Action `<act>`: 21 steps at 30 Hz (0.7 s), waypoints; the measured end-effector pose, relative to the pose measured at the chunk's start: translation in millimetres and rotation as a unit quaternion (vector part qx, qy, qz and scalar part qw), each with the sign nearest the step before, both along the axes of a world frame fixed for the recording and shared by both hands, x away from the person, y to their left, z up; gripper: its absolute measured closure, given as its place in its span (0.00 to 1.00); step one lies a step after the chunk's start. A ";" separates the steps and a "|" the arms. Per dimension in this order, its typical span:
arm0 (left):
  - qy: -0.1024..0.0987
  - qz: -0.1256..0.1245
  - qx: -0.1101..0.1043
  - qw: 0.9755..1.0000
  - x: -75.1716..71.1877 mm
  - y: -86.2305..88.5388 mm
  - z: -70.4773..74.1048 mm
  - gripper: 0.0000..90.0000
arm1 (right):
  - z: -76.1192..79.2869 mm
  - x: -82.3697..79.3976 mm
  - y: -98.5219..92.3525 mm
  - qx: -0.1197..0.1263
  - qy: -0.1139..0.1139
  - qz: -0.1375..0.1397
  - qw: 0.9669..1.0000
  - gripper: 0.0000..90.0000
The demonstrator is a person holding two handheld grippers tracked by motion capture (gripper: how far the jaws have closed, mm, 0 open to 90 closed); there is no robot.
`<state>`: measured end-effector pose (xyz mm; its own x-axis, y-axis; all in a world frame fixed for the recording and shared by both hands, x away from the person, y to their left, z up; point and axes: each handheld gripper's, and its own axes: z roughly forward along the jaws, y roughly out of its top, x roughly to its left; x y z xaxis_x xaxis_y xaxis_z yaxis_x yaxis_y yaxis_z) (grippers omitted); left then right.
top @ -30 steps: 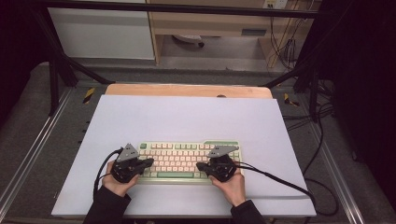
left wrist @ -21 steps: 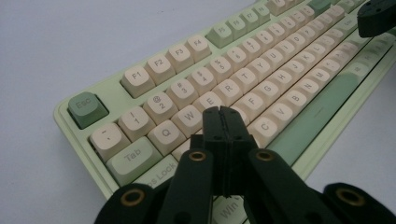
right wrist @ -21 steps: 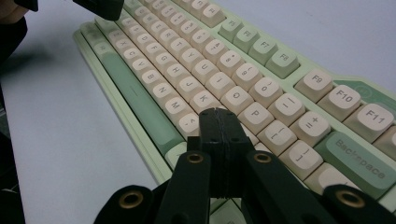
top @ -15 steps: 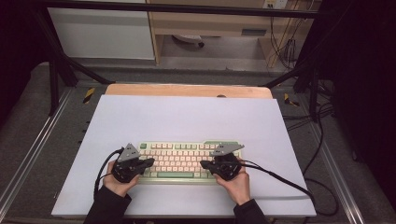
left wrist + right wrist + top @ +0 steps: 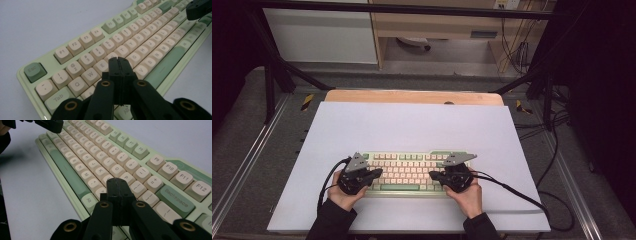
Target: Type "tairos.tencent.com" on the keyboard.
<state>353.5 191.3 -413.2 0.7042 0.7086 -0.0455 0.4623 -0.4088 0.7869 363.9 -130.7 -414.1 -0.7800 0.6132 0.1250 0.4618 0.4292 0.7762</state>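
Gripper views show both tongs (image 5: 118, 59) (image 5: 117, 181) pressed shut, empty, over the keyboard (image 5: 412, 170).

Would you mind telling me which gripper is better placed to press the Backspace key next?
Probably the right gripper: its shut jaws hover beside the Backspace key, while the left gripper sits over the keyboard's opposite end.

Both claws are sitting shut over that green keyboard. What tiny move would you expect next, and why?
Probably a short dip of the left claw to tap a key. Its jaws are shut into one blunt tip that sits over the letter keys near R and T of the keyboard, while the right claw is shut too, over the keys near P. Shut tips suit pressing, not grasping; which key comes first I cannot tell.
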 end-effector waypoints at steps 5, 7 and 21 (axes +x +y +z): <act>0.001 -0.001 0.001 1.000 3.4 -6.9 1.1 1.00 | 0.2 -0.1 -0.3 0.003 0.001 -0.001 1.000 1.00; 0.000 -0.003 0.002 1.000 5.0 -9.8 1.2 1.00 | 0.3 -0.3 -0.3 0.001 0.001 0.000 1.000 1.00; 0.003 -0.007 0.007 1.000 16.2 -30.2 -0.1 1.00 | 0.2 -0.7 -0.1 0.002 0.002 0.001 1.000 1.00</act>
